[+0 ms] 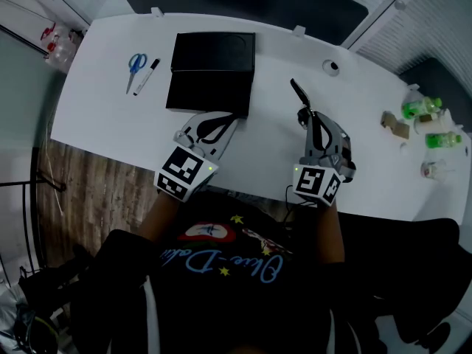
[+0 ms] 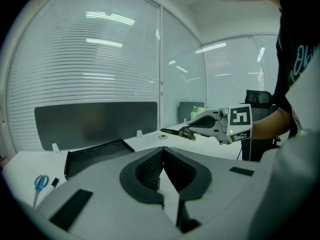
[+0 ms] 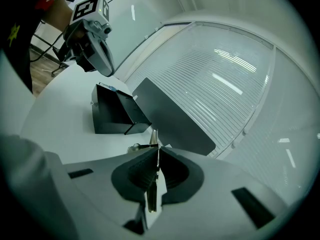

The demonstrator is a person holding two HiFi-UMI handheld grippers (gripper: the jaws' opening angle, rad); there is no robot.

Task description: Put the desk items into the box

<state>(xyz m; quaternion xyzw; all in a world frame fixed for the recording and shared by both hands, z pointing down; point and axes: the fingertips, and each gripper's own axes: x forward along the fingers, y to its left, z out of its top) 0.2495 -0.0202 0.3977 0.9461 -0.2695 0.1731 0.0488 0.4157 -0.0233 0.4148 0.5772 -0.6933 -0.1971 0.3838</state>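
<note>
Head view: white desk [image 1: 103, 109] carries a black rectangular box [image 1: 206, 93], lid open, at top centre. Blue-handled scissors [image 1: 136, 65] and a black-capped marker [image 1: 147, 74] lie side by side left of the box. Left gripper [image 1: 225, 120] sits at the box's near edge. Right gripper [image 1: 304, 115] is right of the box and apart from it, with a slim dark bar-shaped item [image 1: 298, 92] sticking out past its tips.

Left gripper view: left gripper [image 2: 162, 151] jaws together, nothing between them. Box [image 2: 95, 156] lies ahead to the left. Right gripper [image 2: 192, 131] holds the item [image 2: 172, 131] clear of the desk.

Right gripper view: right gripper [image 3: 156, 151] jaws clamped on the item [image 3: 154, 136], thin edge upright. Box [image 3: 112, 114] beyond, left gripper [image 3: 110, 73] above it.
</note>
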